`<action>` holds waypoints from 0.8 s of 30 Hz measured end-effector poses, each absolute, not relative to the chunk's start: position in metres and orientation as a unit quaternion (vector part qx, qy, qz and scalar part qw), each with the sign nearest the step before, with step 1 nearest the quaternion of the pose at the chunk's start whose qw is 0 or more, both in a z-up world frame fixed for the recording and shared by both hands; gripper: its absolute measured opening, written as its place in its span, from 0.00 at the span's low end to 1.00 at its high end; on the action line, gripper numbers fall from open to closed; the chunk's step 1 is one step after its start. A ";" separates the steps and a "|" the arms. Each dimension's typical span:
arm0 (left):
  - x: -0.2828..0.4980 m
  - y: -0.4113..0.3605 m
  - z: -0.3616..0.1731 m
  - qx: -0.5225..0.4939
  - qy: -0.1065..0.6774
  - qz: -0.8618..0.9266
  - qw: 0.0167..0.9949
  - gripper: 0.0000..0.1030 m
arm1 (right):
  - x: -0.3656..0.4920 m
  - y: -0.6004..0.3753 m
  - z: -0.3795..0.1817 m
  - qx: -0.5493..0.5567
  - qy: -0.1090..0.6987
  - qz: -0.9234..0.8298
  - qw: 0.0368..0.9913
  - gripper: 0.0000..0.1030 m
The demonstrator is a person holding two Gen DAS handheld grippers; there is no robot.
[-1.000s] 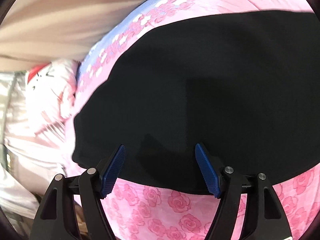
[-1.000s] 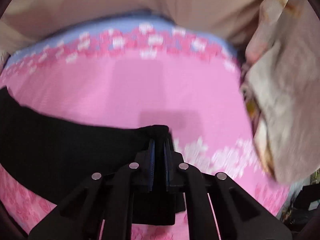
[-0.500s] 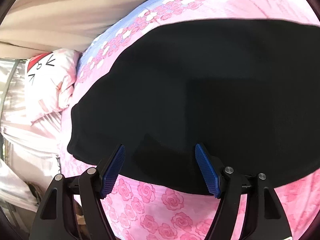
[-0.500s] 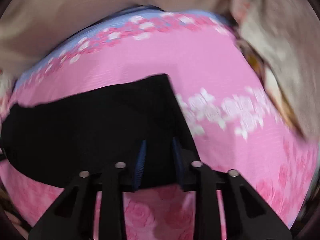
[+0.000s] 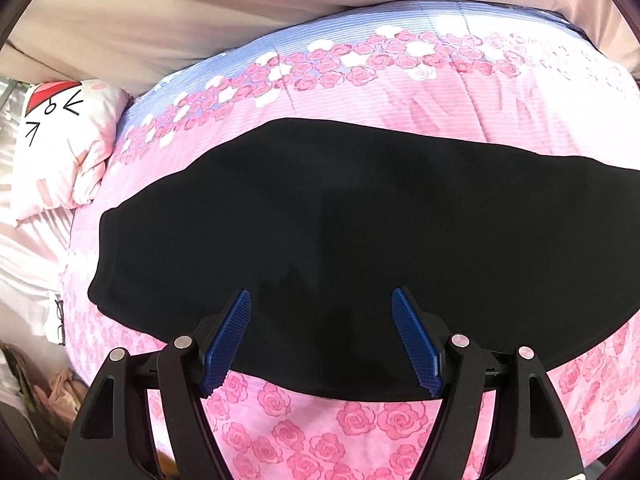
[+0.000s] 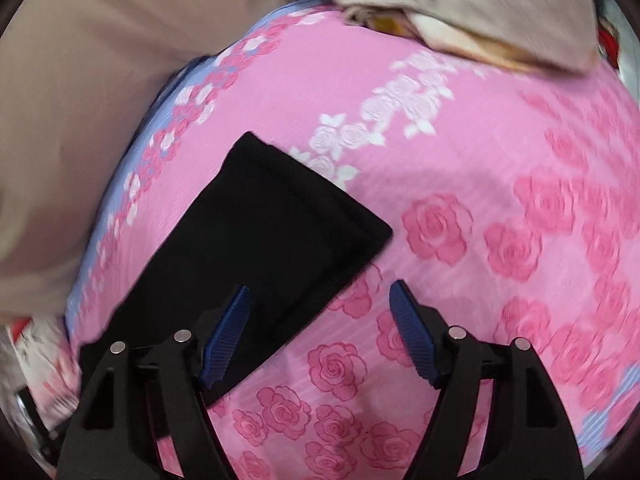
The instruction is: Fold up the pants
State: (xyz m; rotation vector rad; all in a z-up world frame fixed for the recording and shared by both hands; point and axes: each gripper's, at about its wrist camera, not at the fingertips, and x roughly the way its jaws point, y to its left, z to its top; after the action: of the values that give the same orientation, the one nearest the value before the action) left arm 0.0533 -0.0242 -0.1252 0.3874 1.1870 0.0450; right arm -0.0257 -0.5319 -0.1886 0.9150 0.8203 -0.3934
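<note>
Rose-printed pink bedding (image 5: 304, 432) spreads bare in front of both grippers. Left gripper (image 5: 320, 340) hangs with fingers wide apart, empty, above the near edge of the flat black pants (image 5: 360, 220). Right gripper (image 6: 318, 334), likewise spread and empty, hangs near the pants' squared end (image 6: 280, 216). Beyond lies a pillow (image 5: 60, 140).

pants (image 5: 360, 220): black | bedspread (image 5: 400, 80): pink, rose print | fingers (image 5: 228, 336): blue
</note>
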 end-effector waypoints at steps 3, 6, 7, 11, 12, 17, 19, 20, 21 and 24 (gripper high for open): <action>0.052 -0.024 -0.123 0.184 0.555 0.025 0.811 0.69 | -0.027 -0.537 -0.190 0.450 0.363 -0.181 0.796 0.69; 0.052 -0.022 -0.122 0.192 0.556 0.028 0.808 0.69 | -0.030 -0.540 -0.191 0.465 0.344 -0.192 0.793 0.69; 0.051 -0.021 -0.122 0.196 0.555 0.031 0.808 0.69 | -0.034 -0.542 -0.193 0.482 0.329 -0.194 0.788 0.69; 0.050 -0.012 -0.125 0.201 0.562 0.038 0.801 0.69 | -0.041 -0.546 -0.204 0.535 0.281 -0.168 0.779 0.71; 0.050 -0.010 -0.127 0.203 0.565 0.040 0.799 0.69 | -0.037 -0.548 -0.207 0.546 0.273 -0.146 0.778 0.71; 0.049 0.002 -0.140 0.203 0.593 0.053 0.778 0.69 | -0.022 -0.560 -0.206 0.561 0.238 -0.107 0.786 0.67; 0.048 0.003 -0.142 0.206 0.596 0.055 0.774 0.69 | -0.016 -0.566 -0.206 0.568 0.218 -0.098 0.787 0.66; 0.047 0.002 -0.143 0.209 0.597 0.054 0.773 0.69 | -0.013 -0.566 -0.206 0.569 0.211 -0.093 0.790 0.64; 0.047 0.001 -0.144 0.214 0.598 0.053 0.771 0.69 | -0.009 -0.565 -0.206 0.566 0.215 -0.091 0.791 0.58; 0.047 -0.004 -0.146 0.223 0.597 0.052 0.769 0.69 | 0.007 -0.555 -0.202 0.525 0.258 -0.071 0.808 0.53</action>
State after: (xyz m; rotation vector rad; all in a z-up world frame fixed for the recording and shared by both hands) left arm 0.0474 -0.0038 -0.1461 0.4835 1.2955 0.1129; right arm 0.0071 -0.5549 -0.2022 1.1239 0.5523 -0.1521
